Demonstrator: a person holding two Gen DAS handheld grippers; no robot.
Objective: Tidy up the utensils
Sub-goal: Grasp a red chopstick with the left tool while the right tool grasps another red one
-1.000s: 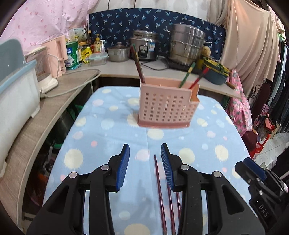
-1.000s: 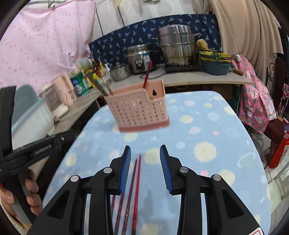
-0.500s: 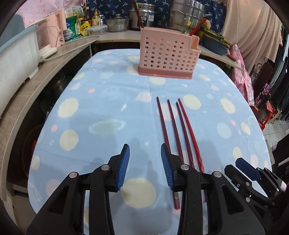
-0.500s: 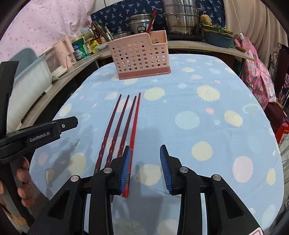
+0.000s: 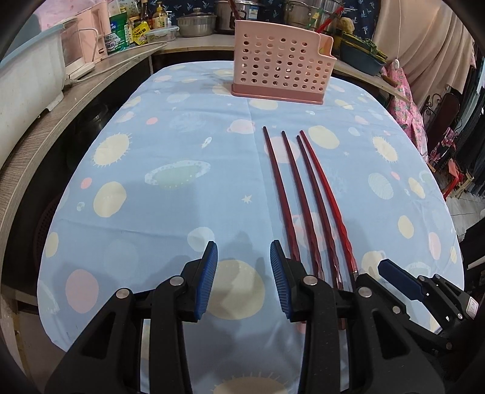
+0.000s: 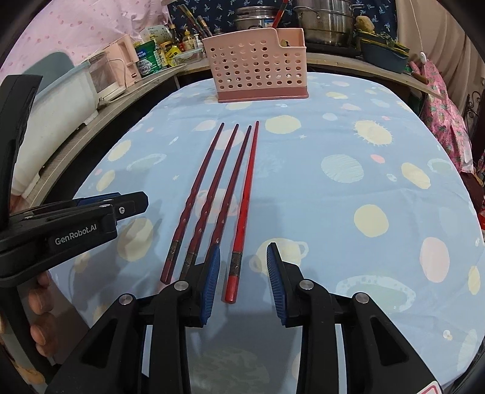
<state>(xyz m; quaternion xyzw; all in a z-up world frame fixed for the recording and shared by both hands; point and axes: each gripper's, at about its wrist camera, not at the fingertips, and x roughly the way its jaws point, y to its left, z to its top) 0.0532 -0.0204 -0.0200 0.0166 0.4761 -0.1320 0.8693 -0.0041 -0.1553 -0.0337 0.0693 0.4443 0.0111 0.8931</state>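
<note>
Several dark red chopsticks [image 5: 306, 194] lie side by side on the blue patterned tablecloth [image 5: 169, 181], tips toward a pink perforated utensil holder [image 5: 282, 72] at the far end. They also show in the right wrist view [image 6: 224, 188], with the holder [image 6: 257, 72] beyond. My left gripper [image 5: 244, 272] is open and empty, left of the chopsticks' handle ends. My right gripper [image 6: 242, 272] is open, its jaws on either side of the brightest red chopstick's [image 6: 242, 218] handle end, not closed on it.
A wooden counter [image 5: 39, 127] runs along the left with a white appliance [image 5: 30, 72], jars and pots [image 5: 197, 21]. Steel pots [image 6: 324, 18] stand behind the holder. The left gripper [image 6: 75, 221] shows in the right wrist view. Pink cloth [image 6: 448, 121] hangs at right.
Both grippers have pulled back from the holder toward the near table edge. The chopsticks now lie fully in view, and the right gripper's jaws straddle the rightmost chopstick's handle.
</note>
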